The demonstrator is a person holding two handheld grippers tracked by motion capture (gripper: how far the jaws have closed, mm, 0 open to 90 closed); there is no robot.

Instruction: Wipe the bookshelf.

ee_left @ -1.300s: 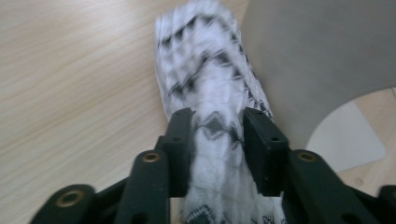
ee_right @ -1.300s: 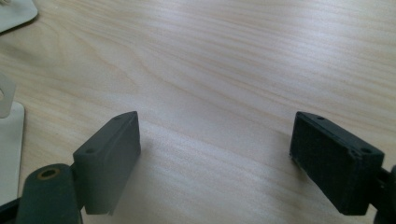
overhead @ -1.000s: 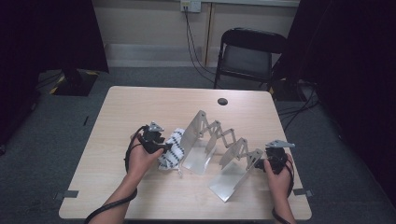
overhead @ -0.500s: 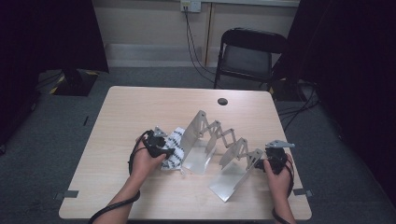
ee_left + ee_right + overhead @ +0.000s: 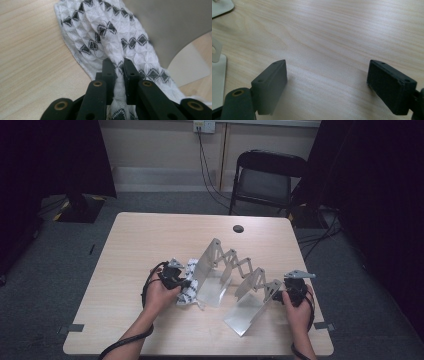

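Left gripper (image 5: 117, 65) has just closed, pinching a ridge of my soft, light patterned cloth (image 5: 112, 37) mid-frame. Probably slips easily, so gripping that bunched fold beats an edge; right gripper (image 5: 327, 82) sits wide open, holding nothing.

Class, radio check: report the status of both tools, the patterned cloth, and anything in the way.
Left tool has just closed, pinching a fold of the patterned cloth. Right tool open over bare table. Cloth lies against the metal folding rack, close on its right.
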